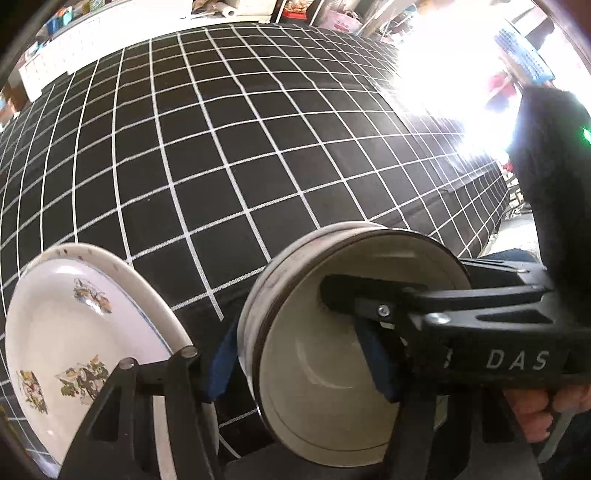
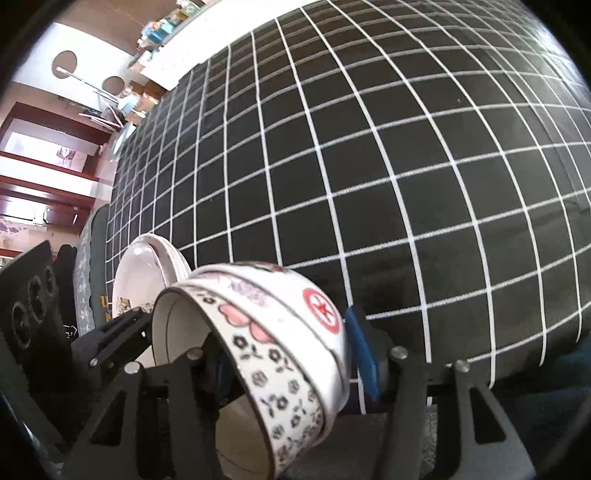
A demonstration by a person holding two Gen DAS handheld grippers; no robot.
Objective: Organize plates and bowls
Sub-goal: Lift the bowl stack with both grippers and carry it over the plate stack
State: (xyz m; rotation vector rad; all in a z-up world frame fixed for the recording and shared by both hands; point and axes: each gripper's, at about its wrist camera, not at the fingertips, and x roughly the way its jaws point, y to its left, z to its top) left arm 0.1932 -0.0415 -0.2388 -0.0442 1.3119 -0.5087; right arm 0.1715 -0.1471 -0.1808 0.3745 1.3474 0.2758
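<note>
In the left wrist view my left gripper (image 1: 299, 365) is shut on the wall of stacked bowls (image 1: 332, 365), one blue pad outside at the left, one inside. The right gripper (image 1: 369, 306) reaches into the same bowls from the right. White plates with bird pictures (image 1: 74, 343) lie to the left on the cloth. In the right wrist view my right gripper (image 2: 291, 362) is shut on the wall of the stacked bowls (image 2: 280, 354), white with black flowers, pink shapes and a red star badge. The bowls are tipped on their side. The stacked plates (image 2: 144, 273) lie behind them.
A black cloth with a white grid (image 1: 221, 147) covers the table, also in the right wrist view (image 2: 369, 166). The table's right edge (image 1: 480, 221) drops off near the bowls. Shelves and clutter (image 1: 74, 29) stand beyond the far edge.
</note>
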